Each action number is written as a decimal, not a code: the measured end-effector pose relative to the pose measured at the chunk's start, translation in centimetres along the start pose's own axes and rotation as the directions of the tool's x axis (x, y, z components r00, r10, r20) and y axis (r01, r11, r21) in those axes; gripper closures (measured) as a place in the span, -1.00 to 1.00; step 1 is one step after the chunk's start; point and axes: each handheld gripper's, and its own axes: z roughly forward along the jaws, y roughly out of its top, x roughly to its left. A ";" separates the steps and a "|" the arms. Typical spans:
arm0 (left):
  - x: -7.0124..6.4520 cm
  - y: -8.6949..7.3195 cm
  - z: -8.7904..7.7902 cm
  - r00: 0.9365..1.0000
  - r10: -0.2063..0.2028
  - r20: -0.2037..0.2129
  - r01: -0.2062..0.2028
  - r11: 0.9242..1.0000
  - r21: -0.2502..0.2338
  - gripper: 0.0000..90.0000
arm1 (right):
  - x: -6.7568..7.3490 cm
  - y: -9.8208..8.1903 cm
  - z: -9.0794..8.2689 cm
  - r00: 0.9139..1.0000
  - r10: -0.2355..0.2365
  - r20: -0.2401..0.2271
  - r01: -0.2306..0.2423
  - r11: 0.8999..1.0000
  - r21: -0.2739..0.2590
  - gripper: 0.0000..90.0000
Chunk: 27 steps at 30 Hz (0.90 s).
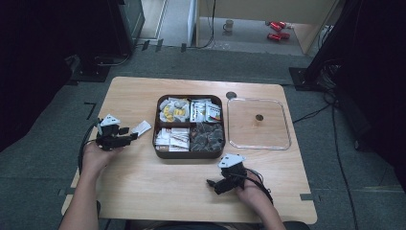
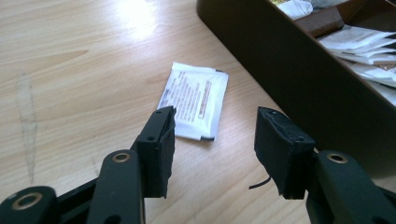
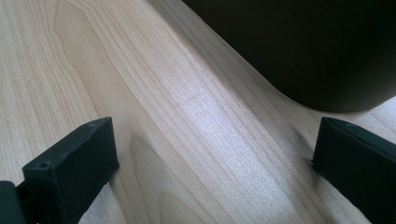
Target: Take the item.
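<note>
A white sachet (image 2: 194,99) with brown print lies flat on the wooden table, just left of the dark brown tray (image 1: 160,152); from above the sachet (image 1: 141,127) sits by the tray's left wall. My left gripper (image 2: 215,149) stands open a little short of it, nothing between its jaws. In the high view the left gripper (image 1: 131,134) points right toward the sachet. My right gripper (image 1: 211,184) rests low on the table in front of the tray, open wide with bare wood between its jaws (image 3: 210,158).
The tray (image 2: 299,70) has several compartments holding white packets, yellow-and-white packets and dark wrapped pieces. A clear square lid (image 1: 258,123) lies to its right. The table edge (image 1: 191,221) runs close to the person's forearms.
</note>
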 end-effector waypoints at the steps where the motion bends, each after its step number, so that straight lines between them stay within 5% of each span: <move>1: 0.0 0.0 0.0 1.000 0.000 0.000 0.000 1.000 0.000 0.05 | 0.0 0.0 0.0 1.000 0.000 0.000 0.000 1.000 0.000 -1.00; 12: 1.3 -2.3 -1.8 0.998 -0.018 -0.054 0.020 0.999 0.037 -0.04 | 0.0 0.0 0.0 1.000 -0.003 -0.004 0.003 1.000 0.000 -1.00; 21: 2.3 -3.5 -1.9 0.998 0.006 -0.065 -0.002 0.998 0.060 -0.08 | -0.1 0.1 0.1 1.000 -0.009 -0.010 0.009 1.000 0.000 -1.00; 27: 3.2 -4.0 -1.7 0.995 -0.030 -0.096 0.036 0.997 0.065 -0.10 | -0.1 0.1 0.1 1.000 -0.011 -0.012 0.011 1.000 0.000 -1.00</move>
